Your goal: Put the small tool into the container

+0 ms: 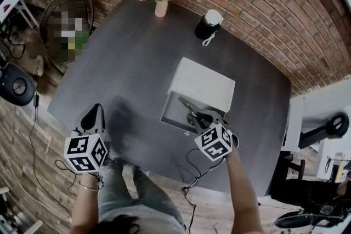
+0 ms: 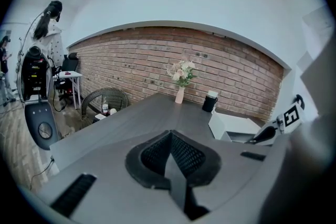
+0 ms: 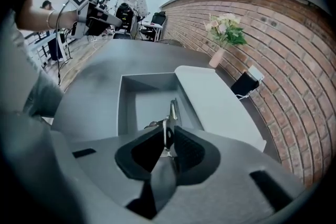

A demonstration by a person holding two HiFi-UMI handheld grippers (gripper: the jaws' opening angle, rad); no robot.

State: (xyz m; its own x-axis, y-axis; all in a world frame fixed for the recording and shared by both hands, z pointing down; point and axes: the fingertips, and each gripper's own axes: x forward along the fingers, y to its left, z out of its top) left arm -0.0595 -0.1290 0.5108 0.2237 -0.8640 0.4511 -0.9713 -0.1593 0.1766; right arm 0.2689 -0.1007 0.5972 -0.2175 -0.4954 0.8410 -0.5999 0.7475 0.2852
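The container is a white box (image 1: 169, 116) on the dark table, its lid (image 1: 203, 85) folded back and its grey inside bare (image 3: 149, 105). The small metal tool (image 3: 169, 122) stands upright between the jaws of my right gripper (image 3: 166, 132), its tip poking out over the box's near wall. The jaws stand slightly apart and the pads do not clearly press on it. In the head view the right gripper (image 1: 204, 117) hovers at the box's front edge with the tool (image 1: 190, 109) reaching inside. My left gripper (image 1: 94, 111) is shut and empty over the table's left front.
A pink vase of flowers (image 1: 160, 7) and a black canister with a white cap (image 1: 208, 24) stand near the table's far edge. A wicker chair (image 1: 68, 16) sits left of the table. A brick wall (image 1: 258, 3) runs behind.
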